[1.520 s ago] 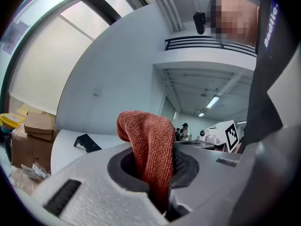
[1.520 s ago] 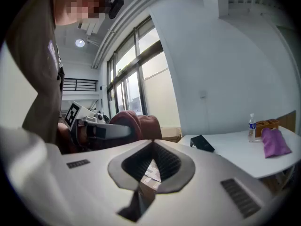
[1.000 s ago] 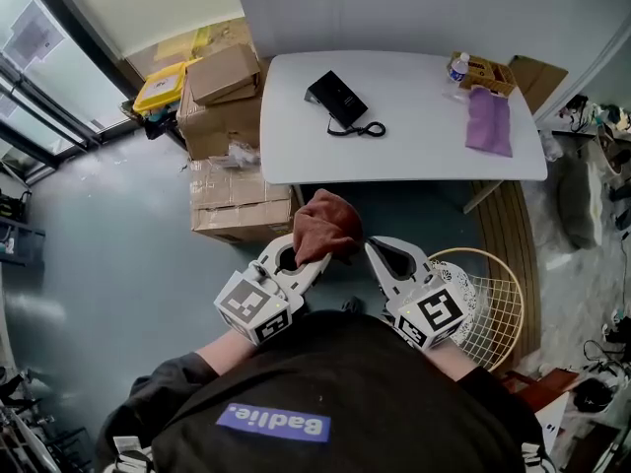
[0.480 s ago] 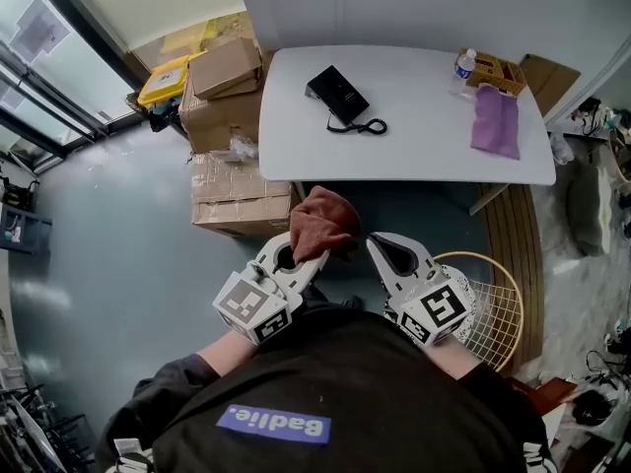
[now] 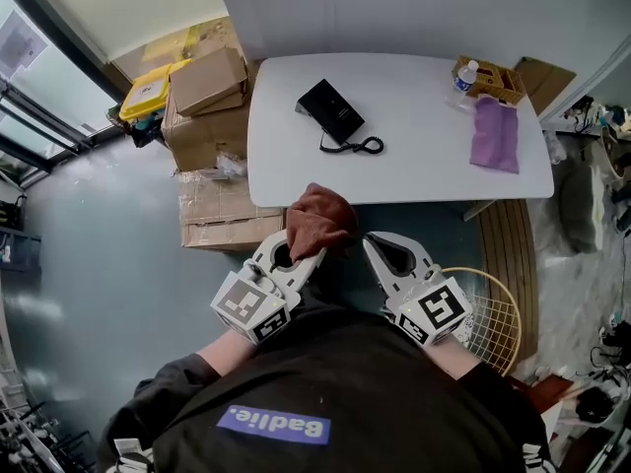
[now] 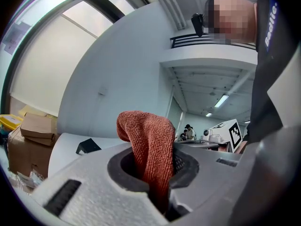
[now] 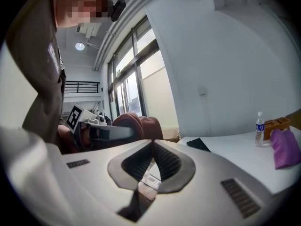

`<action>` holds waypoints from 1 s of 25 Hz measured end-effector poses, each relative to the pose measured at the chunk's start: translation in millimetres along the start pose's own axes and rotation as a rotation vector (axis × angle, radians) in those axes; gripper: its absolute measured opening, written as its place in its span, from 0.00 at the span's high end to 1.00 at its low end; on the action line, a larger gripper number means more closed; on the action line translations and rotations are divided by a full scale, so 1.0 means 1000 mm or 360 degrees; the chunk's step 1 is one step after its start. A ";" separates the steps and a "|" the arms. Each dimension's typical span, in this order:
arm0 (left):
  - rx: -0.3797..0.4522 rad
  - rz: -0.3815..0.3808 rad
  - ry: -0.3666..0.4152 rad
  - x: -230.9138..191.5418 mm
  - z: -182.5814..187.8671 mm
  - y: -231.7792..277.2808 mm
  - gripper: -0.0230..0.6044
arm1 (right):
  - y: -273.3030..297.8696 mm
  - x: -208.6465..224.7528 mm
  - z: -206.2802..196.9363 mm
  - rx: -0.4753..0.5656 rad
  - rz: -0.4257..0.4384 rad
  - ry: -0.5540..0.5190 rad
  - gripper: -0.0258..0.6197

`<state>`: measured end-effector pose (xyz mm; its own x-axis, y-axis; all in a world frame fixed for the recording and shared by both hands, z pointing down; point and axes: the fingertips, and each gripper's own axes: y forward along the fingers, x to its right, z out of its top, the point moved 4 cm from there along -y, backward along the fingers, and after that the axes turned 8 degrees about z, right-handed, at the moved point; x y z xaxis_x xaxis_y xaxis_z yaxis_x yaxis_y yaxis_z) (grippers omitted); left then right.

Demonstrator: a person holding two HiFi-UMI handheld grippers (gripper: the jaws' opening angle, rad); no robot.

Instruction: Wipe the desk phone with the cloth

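Observation:
The black desk phone (image 5: 331, 112) lies on the white table (image 5: 424, 161) ahead of me, its coiled cord (image 5: 357, 147) trailing toward the near edge. My left gripper (image 5: 312, 248) is shut on a rust-red cloth (image 5: 321, 219), held short of the table's front edge. In the left gripper view the cloth (image 6: 149, 145) stands up between the jaws, with the phone (image 6: 88, 146) far off at the left. My right gripper (image 5: 371, 240) is shut and empty beside it; its view shows the jaws meeting (image 7: 151, 143), the phone (image 7: 198, 144) beyond.
A purple cloth (image 5: 494, 134), a water bottle (image 5: 465, 75) and a small wooden box (image 5: 489, 79) sit at the table's right end. Cardboard boxes (image 5: 207, 85) and a yellow case (image 5: 146, 93) stack left of the table. A wire basket (image 5: 495, 305) stands on the floor at my right.
The table and phone have drawn nearer and shifted slightly left in the head view. Both grippers keep their pose, the cloth still held in the left one.

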<state>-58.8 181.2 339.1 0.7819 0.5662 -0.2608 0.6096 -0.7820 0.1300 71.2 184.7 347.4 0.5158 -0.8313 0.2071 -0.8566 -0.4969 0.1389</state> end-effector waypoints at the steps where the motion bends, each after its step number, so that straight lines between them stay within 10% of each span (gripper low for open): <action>1: -0.0001 -0.0017 0.0001 -0.011 0.003 0.008 0.88 | 0.009 0.007 0.002 -0.0004 -0.0013 -0.0004 0.91; 25: -0.0050 -0.0131 0.0030 -0.170 0.045 0.120 0.88 | 0.136 0.118 0.033 -0.0036 -0.0168 0.0050 0.91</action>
<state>-124.3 -20.2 355.7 0.7312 0.6333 -0.2535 0.6755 -0.7242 0.1389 14.9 10.2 358.5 0.6035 -0.7663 0.2203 -0.7972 -0.5751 0.1835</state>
